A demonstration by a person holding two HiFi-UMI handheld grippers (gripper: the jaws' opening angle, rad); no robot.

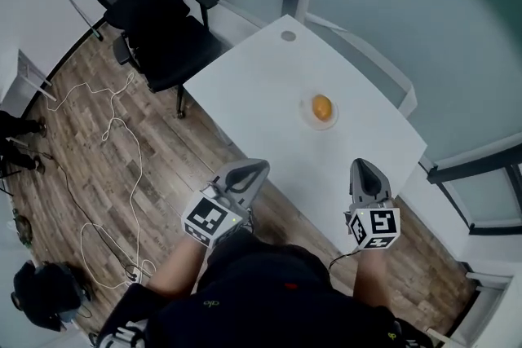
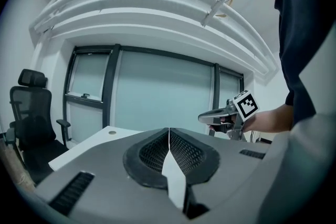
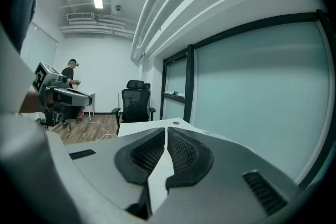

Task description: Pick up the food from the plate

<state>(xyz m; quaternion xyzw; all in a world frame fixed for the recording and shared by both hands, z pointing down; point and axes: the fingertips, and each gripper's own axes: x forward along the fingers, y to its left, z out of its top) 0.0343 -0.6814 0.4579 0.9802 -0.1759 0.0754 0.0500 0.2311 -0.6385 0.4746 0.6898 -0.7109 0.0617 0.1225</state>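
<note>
An orange piece of food [image 1: 322, 106] lies on a small white plate [image 1: 308, 115] on the white table [image 1: 269, 94], toward its right side. My left gripper [image 1: 251, 170] hangs over the table's near edge, shut and empty. My right gripper [image 1: 364, 171] is held at the near right edge, below the plate, also shut with nothing in it. Both are well short of the plate. In the left gripper view the jaws [image 2: 168, 132] meet, and the right gripper [image 2: 223, 115] shows beyond them. The right gripper view shows jaws [image 3: 166, 132] closed; the food is hidden there.
A black office chair [image 1: 155, 16] stands at the table's far left corner. White cables [image 1: 114, 175] trail over the wooden floor on the left. Glass partitions [image 1: 391, 4] run behind and right of the table. A person [image 3: 71, 73] stands far off in the room.
</note>
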